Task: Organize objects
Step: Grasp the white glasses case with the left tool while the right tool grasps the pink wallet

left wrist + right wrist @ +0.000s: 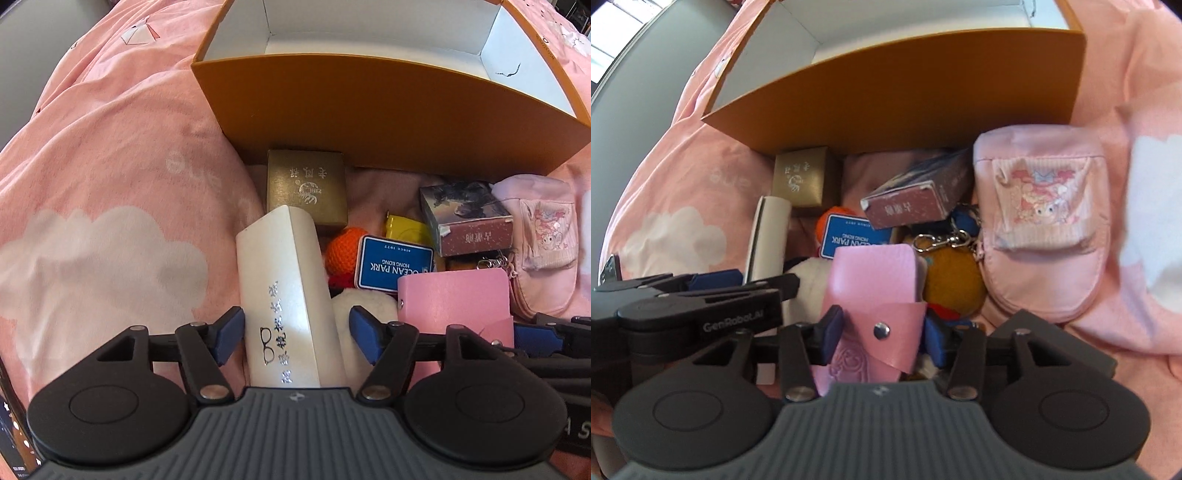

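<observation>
A long white glasses case lies between the fingers of my left gripper, which stands open; the right pad is clear of the case. A pink snap wallet sits between the fingers of my right gripper, whose pads stand at its sides without visibly pressing. Both rest on a pile in front of an empty orange box with a white inside. In the pile are a gold box, a blue Ocean Park tin, a dark red card box and a pink pouch.
Everything lies on a pink bedsheet with white clouds. An orange crochet ball, a yellow item, a round mustard plush with a key clasp and something white and fluffy crowd the pile. The two grippers are side by side.
</observation>
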Demonstrator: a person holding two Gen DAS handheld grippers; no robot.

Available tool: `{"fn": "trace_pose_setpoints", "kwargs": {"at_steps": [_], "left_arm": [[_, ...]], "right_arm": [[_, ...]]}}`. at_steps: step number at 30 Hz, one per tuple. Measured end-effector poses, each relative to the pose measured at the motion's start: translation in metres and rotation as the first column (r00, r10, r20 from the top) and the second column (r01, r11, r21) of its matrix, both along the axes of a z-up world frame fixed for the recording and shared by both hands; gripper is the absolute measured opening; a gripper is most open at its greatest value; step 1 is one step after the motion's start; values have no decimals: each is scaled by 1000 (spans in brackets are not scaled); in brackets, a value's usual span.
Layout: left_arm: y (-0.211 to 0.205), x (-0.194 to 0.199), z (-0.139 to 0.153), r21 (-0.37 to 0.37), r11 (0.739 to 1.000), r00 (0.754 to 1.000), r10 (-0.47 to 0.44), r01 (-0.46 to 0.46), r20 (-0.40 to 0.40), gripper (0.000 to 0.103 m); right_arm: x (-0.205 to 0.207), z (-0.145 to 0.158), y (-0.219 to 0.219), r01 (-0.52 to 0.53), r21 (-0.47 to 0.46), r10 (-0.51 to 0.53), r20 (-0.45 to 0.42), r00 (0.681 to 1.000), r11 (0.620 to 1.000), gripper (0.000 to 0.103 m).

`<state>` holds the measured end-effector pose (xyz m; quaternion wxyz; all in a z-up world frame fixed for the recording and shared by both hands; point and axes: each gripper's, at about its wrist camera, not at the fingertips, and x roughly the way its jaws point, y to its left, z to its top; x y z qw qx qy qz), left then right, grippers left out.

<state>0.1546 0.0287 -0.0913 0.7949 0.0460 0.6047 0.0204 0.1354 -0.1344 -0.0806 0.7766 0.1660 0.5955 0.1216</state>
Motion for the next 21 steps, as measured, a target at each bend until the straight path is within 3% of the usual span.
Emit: {"fn": "trace_pose_setpoints", "kwargs": {"at_steps": [3, 7, 12, 21], "left_arm": [[6, 3, -1, -31, 999, 1000, 26, -26, -5, 77], [12, 1, 3, -45, 998, 999, 42, -42, 2, 64], [15, -3, 14, -54, 998, 1000, 23, -23, 6, 49], [31, -16, 25, -55, 998, 999, 25, -26, -26, 38]], "right_arm": [[1, 1, 0, 0, 3, 0, 1, 1000, 1000, 50], [-3, 12, -3, 13, 20, -14, 16, 1000, 1000, 33], [-9, 26, 6, -30, 12, 29, 27, 999, 999, 32], [-13, 23, 4, -19, 44, 18, 3, 1000, 999, 31]]}}
